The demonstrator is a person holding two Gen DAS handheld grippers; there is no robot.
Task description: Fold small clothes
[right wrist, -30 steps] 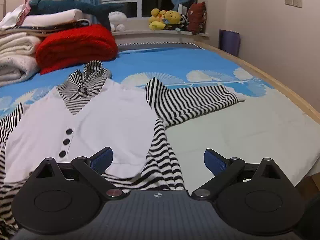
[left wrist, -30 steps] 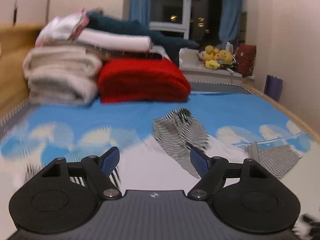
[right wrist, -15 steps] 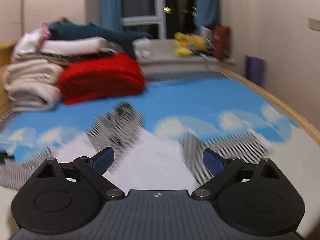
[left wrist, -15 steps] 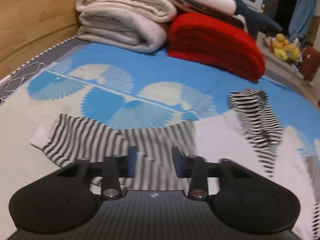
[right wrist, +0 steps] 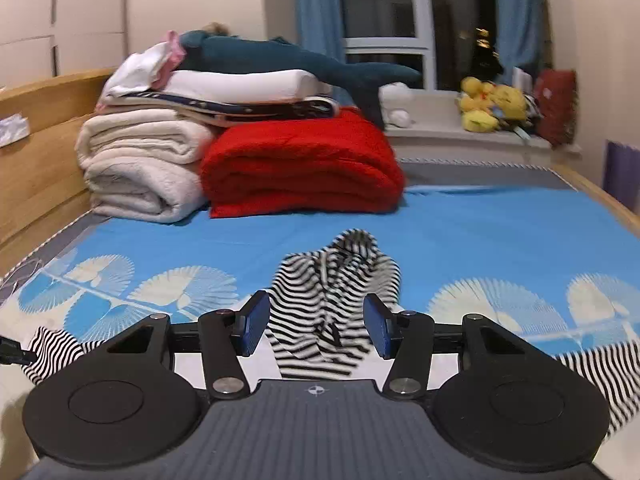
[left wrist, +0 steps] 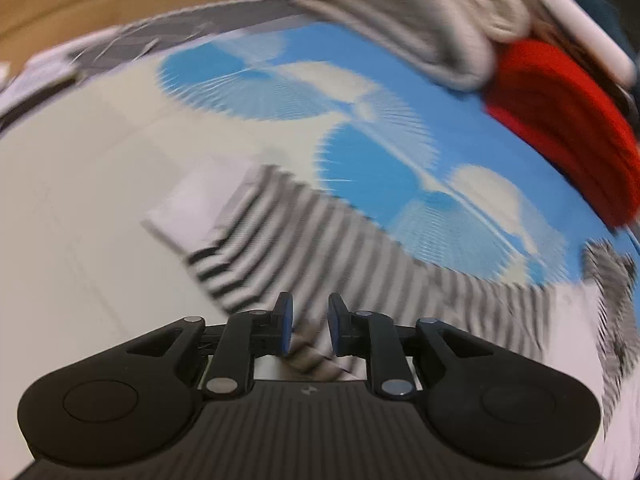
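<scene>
Striped sleeve (left wrist: 304,240) lies under the left hand-held gripper (left wrist: 310,330), jaws narrow and easing apart, a fold of cloth between them; whether they pinch it is unclear. Right hand-held gripper (right wrist: 316,326) is closing around the striped hood (right wrist: 340,276), not yet pinching, and should bite both layers cleanly.

**Both grippers over the striped garment**

Left gripper (left wrist: 310,330) is tilting steeply down over the striped garment (left wrist: 360,276), jaws opening slightly from a narrow gap, a fold of striped sleeve lying between the pads; contact unclear through blur. Right gripper (right wrist: 316,324) is pointing shallowly down toward the garment's hood, jaws closing, pads apart from the cloth.
</scene>
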